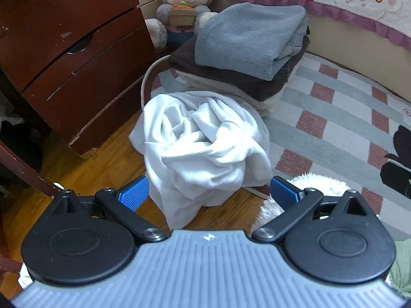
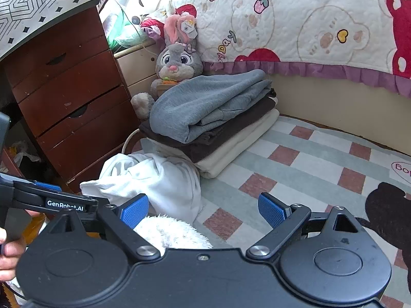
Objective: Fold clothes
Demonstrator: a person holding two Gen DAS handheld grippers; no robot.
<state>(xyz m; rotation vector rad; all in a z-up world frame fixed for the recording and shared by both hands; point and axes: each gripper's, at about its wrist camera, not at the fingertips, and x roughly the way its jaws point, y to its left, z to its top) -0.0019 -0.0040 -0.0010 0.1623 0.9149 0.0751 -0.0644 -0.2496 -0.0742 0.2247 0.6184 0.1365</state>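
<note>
My left tool (image 1: 208, 192) hangs low over the wooden floor (image 1: 110, 151), its blue pads spread wide with nothing between them, and the crumpled white garment (image 1: 203, 143) sits right in front of the gap. That white garment is a bunched heap, half on the floor and half on the edge of the checked rug (image 1: 341, 118), just beside the dresser (image 1: 69, 51). I'm lined up on it because it's the one piece here that isn't flat.

Behind it, touching its far side, stands the folded stack (image 1: 246, 59): grey on top, brown under that, cream at the bottom (squared off and tucked against the bed base, out of the working space). A plush rabbit (image 1: 185, 0) sits behind the stack in the corner.

My right tool (image 2: 203, 210) is also spread wide and holds nothing. It hovers over the rug beside the left one, something white and fluffy (image 2: 172, 231) under its left pad. The open rug to the right looks like the place to lay cloth flat.

My read: the white garment is what's left to fold.
</note>
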